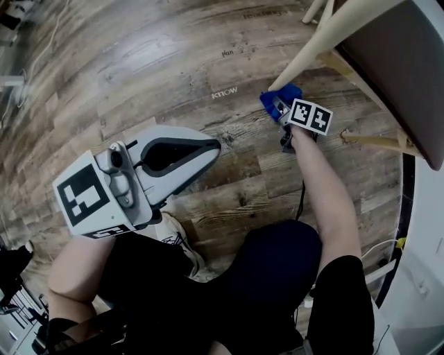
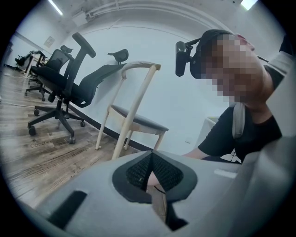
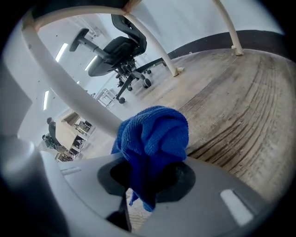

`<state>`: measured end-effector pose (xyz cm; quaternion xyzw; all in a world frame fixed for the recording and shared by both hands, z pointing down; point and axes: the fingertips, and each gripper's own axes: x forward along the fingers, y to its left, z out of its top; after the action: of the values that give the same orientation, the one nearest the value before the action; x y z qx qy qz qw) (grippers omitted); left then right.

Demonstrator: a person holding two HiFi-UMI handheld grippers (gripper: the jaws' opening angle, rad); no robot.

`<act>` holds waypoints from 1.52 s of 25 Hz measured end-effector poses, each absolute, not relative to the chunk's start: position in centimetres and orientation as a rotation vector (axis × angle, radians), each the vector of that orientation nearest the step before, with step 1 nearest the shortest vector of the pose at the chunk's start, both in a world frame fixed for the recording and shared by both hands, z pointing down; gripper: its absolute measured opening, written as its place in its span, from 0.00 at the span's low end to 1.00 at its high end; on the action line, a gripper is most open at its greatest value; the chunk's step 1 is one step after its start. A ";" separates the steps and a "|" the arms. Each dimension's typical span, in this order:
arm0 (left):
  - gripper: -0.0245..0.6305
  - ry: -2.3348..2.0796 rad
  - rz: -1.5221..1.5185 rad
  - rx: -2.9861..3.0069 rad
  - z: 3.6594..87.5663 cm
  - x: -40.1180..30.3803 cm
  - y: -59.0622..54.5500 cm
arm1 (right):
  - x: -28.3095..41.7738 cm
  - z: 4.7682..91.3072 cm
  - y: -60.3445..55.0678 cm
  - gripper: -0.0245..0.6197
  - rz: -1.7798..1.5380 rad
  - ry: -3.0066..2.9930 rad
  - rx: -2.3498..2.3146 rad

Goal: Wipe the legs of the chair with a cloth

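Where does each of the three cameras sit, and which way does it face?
Head view: on the head, steeply down at the floor; shows the lap, left gripper, right gripper.
Left gripper view: on that gripper, facing a pale chair, office chairs and the person's torso; jaws shut, empty.
Right gripper view: low, along the floor; its jaws hold the cloth by a chair leg.
Shared: head and right gripper views show cloth and leg.

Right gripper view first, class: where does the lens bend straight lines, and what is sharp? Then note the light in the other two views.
Right gripper view: fisheye bows the chair leg and floor planks; the cloth is sharp, corners black. Left gripper view: same dark ring, bright ceiling lamps. Head view: even light, dim lower edge.
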<state>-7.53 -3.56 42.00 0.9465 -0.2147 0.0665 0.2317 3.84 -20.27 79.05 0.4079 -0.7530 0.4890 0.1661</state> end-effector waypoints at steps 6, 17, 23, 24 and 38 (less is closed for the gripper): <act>0.04 -0.544 0.126 2.619 40.9 -6.4 -3.8 | 3.6 73.8 -20.3 0.20 1.358 -2.284 1.152; 0.04 -0.424 0.140 2.702 40.8 -1.5 -3.3 | 3.4 55.4 -18.6 0.20 1.234 -2.745 1.130; 0.04 -0.328 0.125 2.727 40.1 -0.8 -2.8 | 1.6 47.9 -17.6 0.20 1.186 -2.877 1.094; 0.04 -0.318 0.128 2.734 40.1 -0.8 -2.7 | 1.6 47.3 -17.4 0.20 1.188 -2.882 1.093; 0.04 -0.281 0.120 2.757 39.7 0.6 -2.4 | 11.9 42.6 -13.9 0.20 1.151 -2.868 1.369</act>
<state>0.60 -2.45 39.66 0.9771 -0.0998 0.0427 0.1829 11.86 -13.93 42.55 0.4023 -0.8425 0.3380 -0.1190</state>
